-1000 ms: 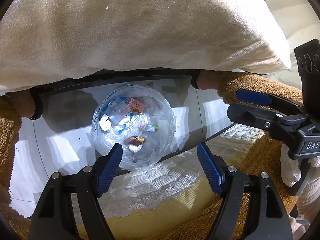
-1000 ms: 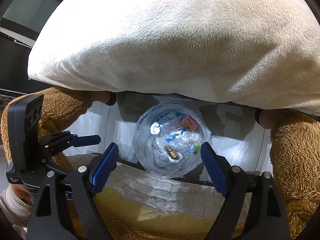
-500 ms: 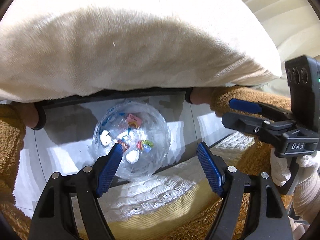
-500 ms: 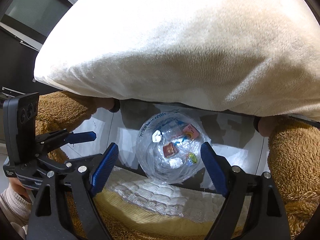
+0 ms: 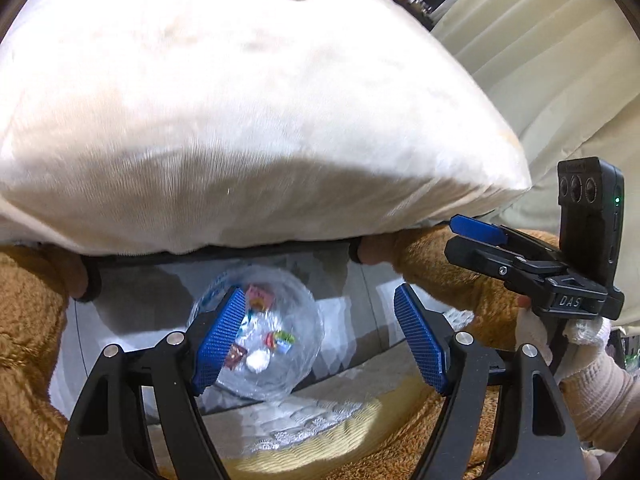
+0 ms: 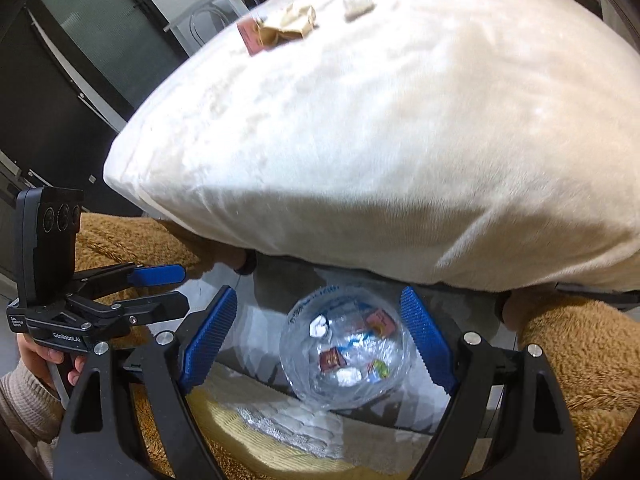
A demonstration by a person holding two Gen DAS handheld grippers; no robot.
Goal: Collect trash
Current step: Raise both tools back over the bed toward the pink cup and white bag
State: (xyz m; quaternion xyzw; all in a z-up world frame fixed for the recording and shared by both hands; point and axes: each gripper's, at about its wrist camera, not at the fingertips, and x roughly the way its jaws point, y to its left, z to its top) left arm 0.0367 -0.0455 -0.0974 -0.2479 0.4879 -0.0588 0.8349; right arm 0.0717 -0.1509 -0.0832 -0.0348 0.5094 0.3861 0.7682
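Note:
A clear plastic trash bag (image 5: 276, 360) (image 6: 344, 376) sits on the pale floor below, holding several small wrappers and crumpled scraps. My left gripper (image 5: 319, 293) hangs above it, open and empty. My right gripper (image 6: 318, 293) is beside it, also open and empty. Each shows in the other's view: the right gripper (image 5: 454, 238) at the right edge, the left gripper (image 6: 183, 289) at the left edge. Ahead lies a big white cushion (image 5: 240, 120) (image 6: 380, 140). On its top rest a pink wrapper (image 6: 250, 38), brown crumpled paper (image 6: 288, 24) and a white scrap (image 6: 358, 8).
Brown plush fabric (image 5: 28, 320) (image 6: 580, 344) flanks the bag on both sides under the cushion. A yellow cloth with white lace (image 5: 300, 436) lies just below the grippers. Beige upholstery (image 5: 552, 60) rises at the right. A dark glass door (image 6: 60, 80) stands at the left.
Both grippers have risen and tilted upward, still open. The bag has slid lower in both views, and the cushion's top with its scraps has come into sight. Pieces inside the bag have shifted.

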